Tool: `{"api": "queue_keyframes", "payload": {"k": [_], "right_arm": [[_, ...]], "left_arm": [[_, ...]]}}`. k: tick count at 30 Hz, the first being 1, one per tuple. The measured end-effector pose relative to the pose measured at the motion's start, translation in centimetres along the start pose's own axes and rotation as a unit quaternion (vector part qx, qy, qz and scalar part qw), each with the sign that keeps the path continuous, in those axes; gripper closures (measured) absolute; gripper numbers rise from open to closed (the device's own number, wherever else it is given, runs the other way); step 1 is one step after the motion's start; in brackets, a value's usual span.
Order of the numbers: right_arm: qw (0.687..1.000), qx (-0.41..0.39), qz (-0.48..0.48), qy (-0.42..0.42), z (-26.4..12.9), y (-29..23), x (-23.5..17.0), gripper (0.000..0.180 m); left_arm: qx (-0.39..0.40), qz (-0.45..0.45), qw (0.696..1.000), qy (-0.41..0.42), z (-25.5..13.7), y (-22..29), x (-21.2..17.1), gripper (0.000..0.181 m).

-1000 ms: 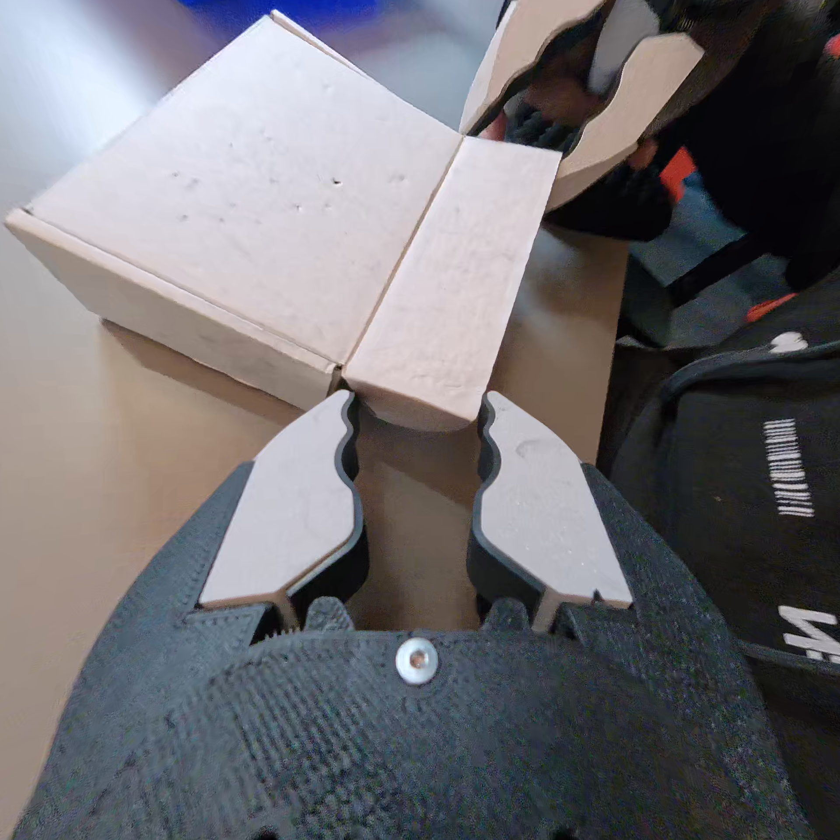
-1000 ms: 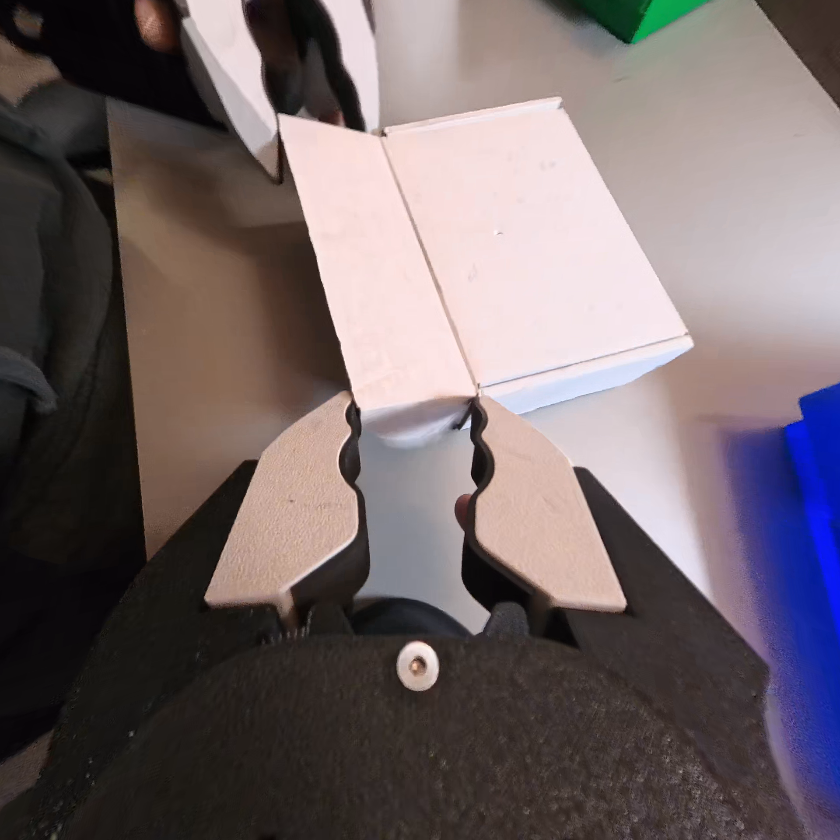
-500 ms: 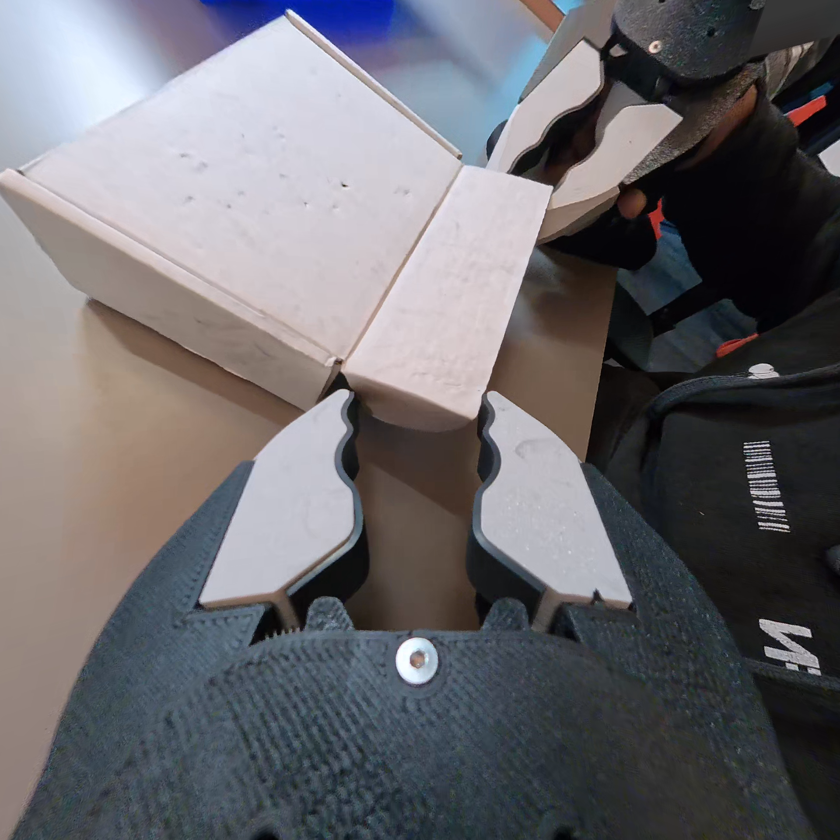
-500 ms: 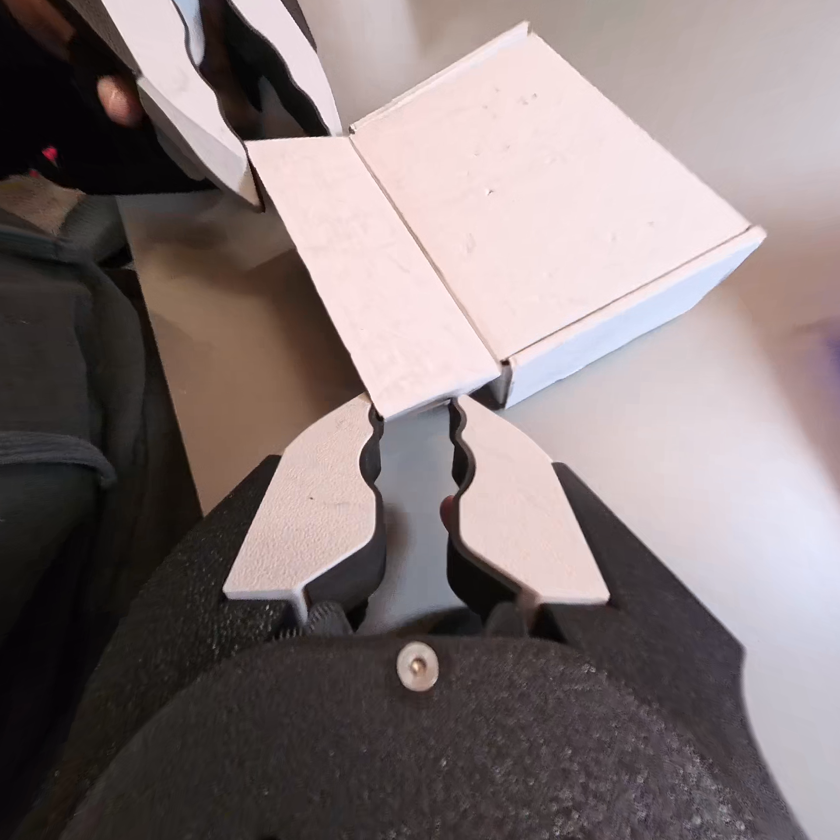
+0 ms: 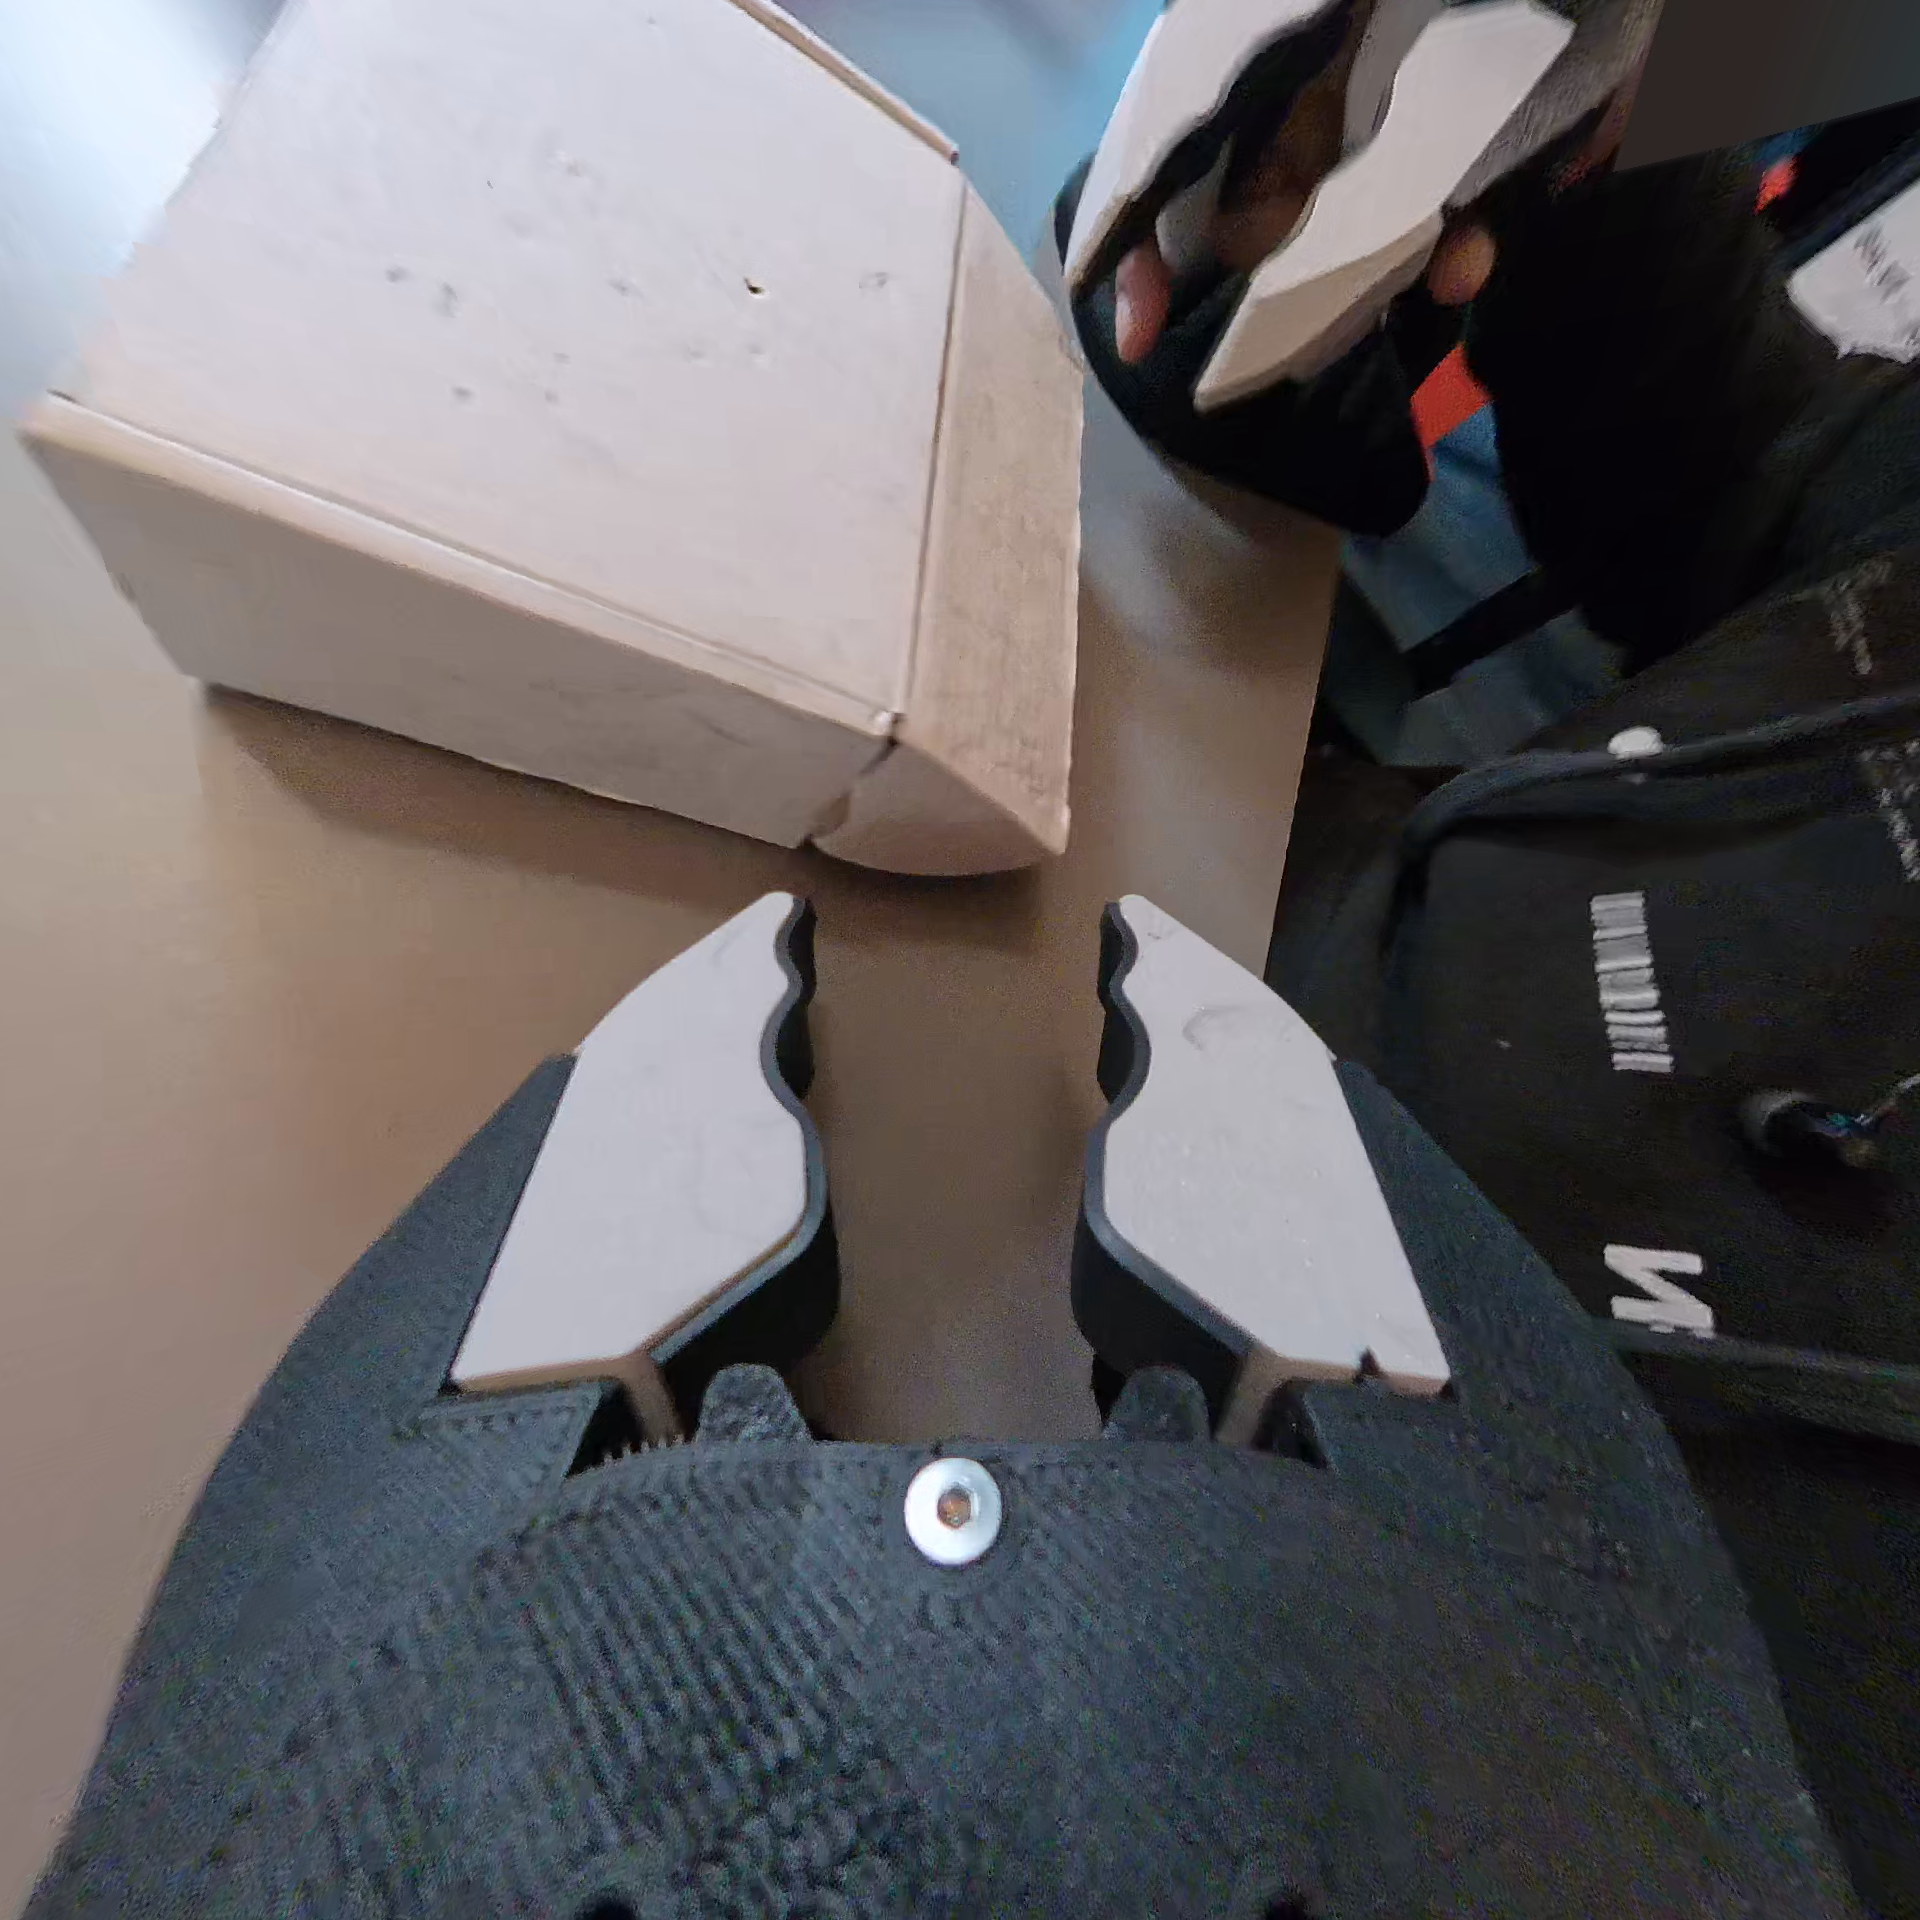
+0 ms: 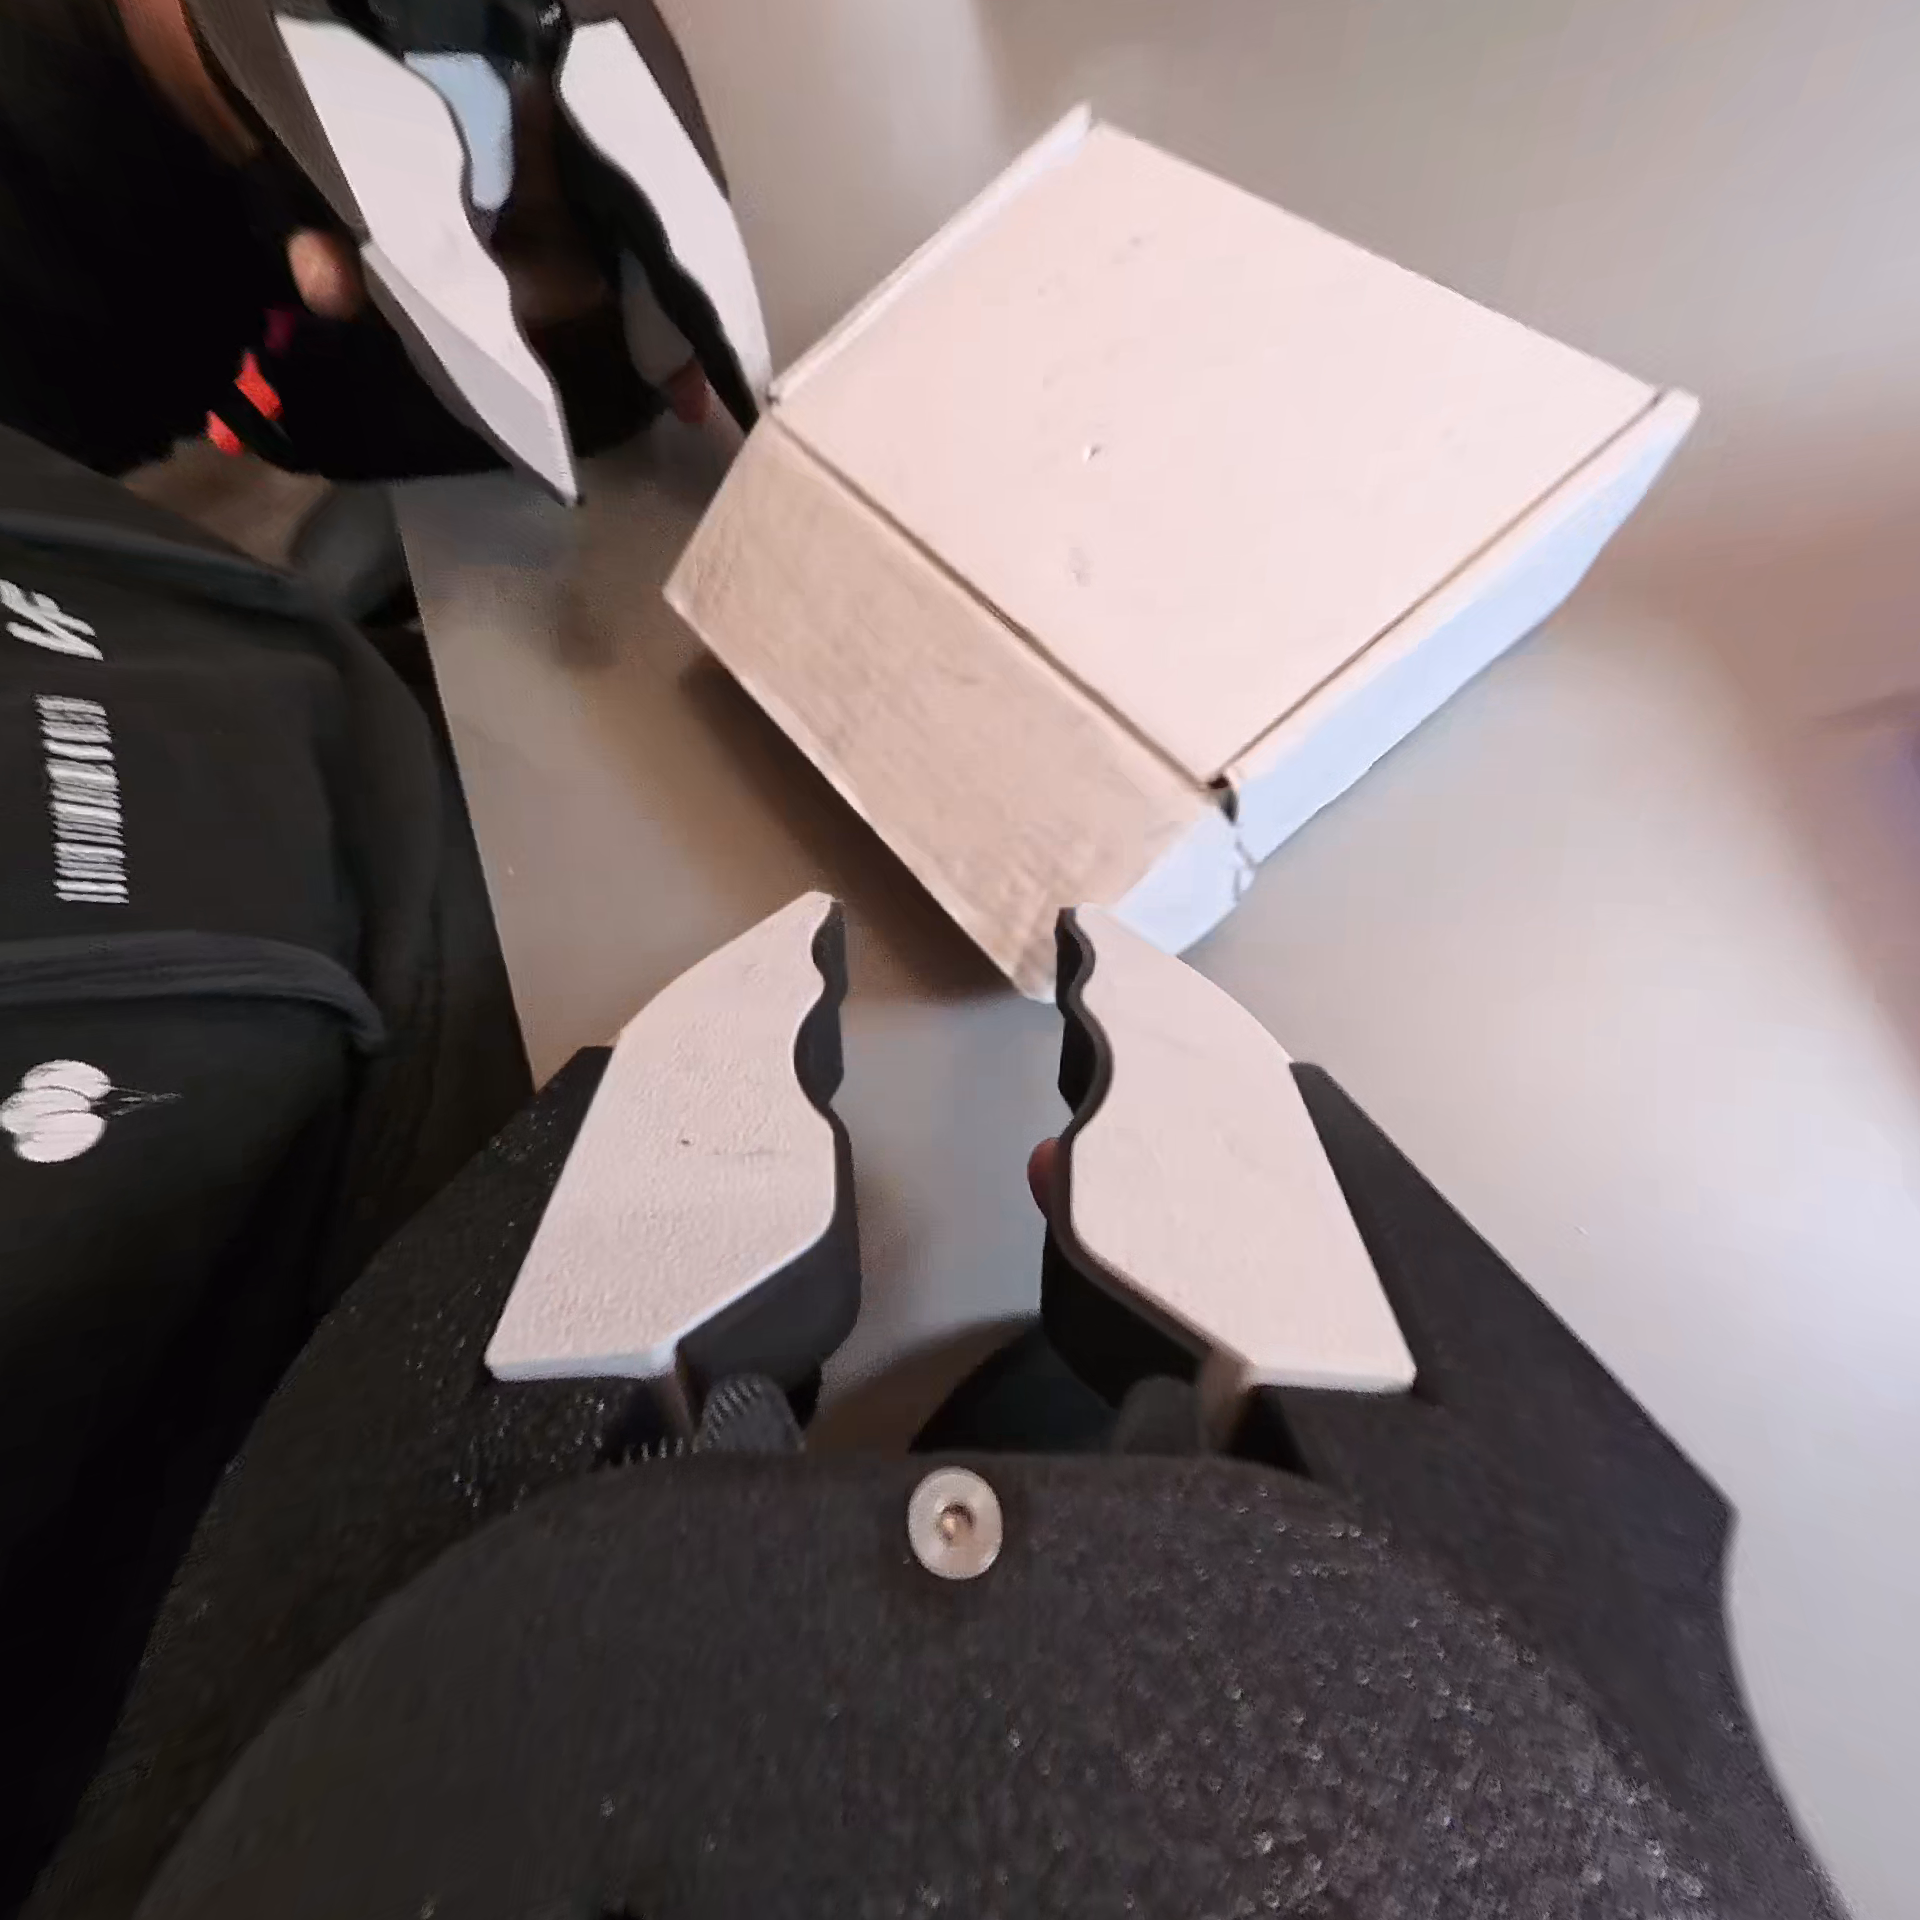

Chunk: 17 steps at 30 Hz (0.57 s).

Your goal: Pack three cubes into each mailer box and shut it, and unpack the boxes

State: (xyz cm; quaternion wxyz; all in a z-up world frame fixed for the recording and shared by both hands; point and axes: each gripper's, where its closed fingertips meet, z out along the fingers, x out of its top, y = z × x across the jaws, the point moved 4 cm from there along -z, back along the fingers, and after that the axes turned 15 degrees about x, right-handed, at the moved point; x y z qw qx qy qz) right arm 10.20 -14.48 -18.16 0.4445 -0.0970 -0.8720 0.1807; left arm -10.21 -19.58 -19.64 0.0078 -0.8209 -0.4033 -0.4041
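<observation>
A white cardboard mailer box (image 5: 540, 343) lies on the table with its lid down; it also shows in the right wrist view (image 6: 1174, 468). Its front flap (image 5: 1003, 540) slants down over the near side without being tucked in, and shows in the right wrist view (image 6: 914, 707) too. My left gripper (image 5: 954, 914) is open and empty, just short of the flap's corner. My right gripper (image 6: 948, 920) is open and empty, just short of the flap's other corner. Each gripper shows in the other's view, above the far end of the flap (image 5: 1278, 197) (image 6: 520, 239). No cubes are in view.
The beige table (image 5: 208, 1039) ends close to the flap, at its near edge (image 5: 1299, 748). A person in black clothing (image 5: 1662, 935) sits right behind that edge. A faint purple blur shows at the right border of the right wrist view (image 6: 1881, 727).
The flap stuck out level between both grippers' fingertips; now it hangs sloping down over the box front. Both grippers have drawn back and risen off it. The right jaws narrowed, then opened a little.
</observation>
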Motion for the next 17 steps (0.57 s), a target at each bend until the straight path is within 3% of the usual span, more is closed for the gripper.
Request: {"api": "queue_keyframes", "payload": {"k": [1, 11, 15, 17], "right_arm": [[1.0, 0.003, 0.01, 0.002, 0.0, 0.2, 0.0, 0.142], [0.997, -0.066, -0.013, -0.027, -2.0, 3.8, 0.6, 0.139], [0.999, -0.012, 0.013, -0.041, 0.0, 4.1, -0.1, 0.142], [0.999, -0.029, 0.0, -0.042, 0.4, 4.1, 0.0, 0.144]], "left_arm": [[-0.002, -0.015, 1.0, 0.007, -0.1, -0.2, 0.1, 0.131], [-0.038, -0.04, 0.998, 0.004, 1.0, 3.0, 0.4, 0.146], [-0.005, -0.03, 0.999, 0.01, 2.5, 3.3, 0.4, 0.148], [0.009, -0.031, 0.999, 0.012, 2.6, 2.9, 0.4, 0.149]]}}
